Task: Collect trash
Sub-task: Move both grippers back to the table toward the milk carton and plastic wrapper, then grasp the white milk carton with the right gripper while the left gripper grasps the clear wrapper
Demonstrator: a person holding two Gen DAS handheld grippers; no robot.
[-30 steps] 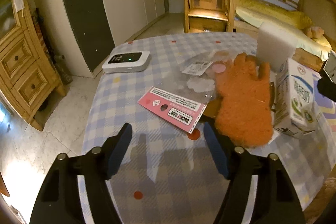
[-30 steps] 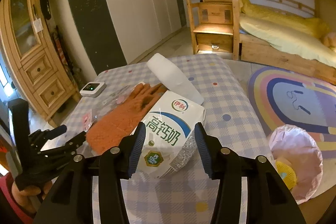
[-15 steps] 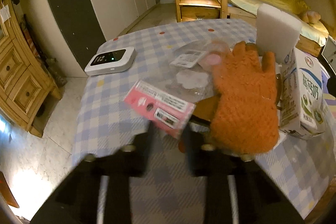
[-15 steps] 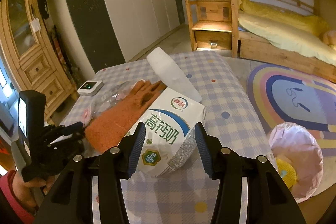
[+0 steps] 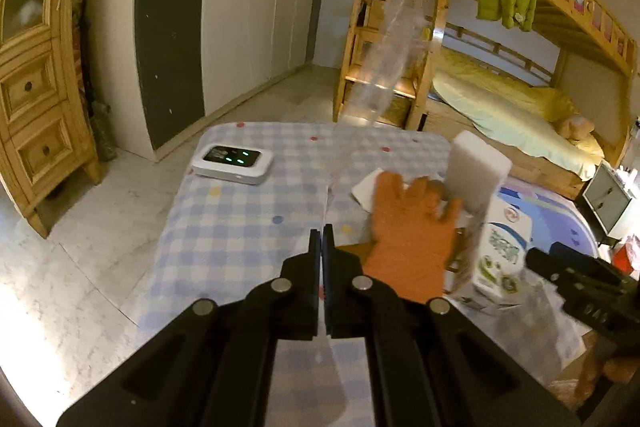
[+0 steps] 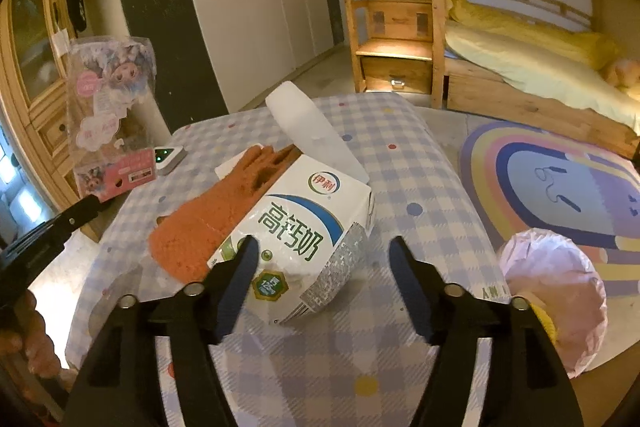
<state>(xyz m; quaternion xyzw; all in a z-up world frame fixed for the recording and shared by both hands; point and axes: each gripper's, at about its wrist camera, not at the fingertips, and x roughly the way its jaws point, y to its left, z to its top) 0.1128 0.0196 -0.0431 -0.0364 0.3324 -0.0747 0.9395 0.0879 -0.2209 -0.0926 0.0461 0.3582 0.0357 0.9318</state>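
Above the checked table [image 5: 240,227], left fingers [image 5: 316,247] pinching clear packet [image 6: 108,115], right fingers [image 6: 404,267] spread near milk carton [image 6: 304,235]

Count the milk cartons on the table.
1: a milk carton lies on its side on the checked table, against the orange glove, between the open right gripper's fingers.

Orange glove [image 6: 224,211]; blue-white checked tablecloth [image 6: 408,163]; white-blue-green carton [image 6: 304,227]; pink bag [image 6: 560,291].
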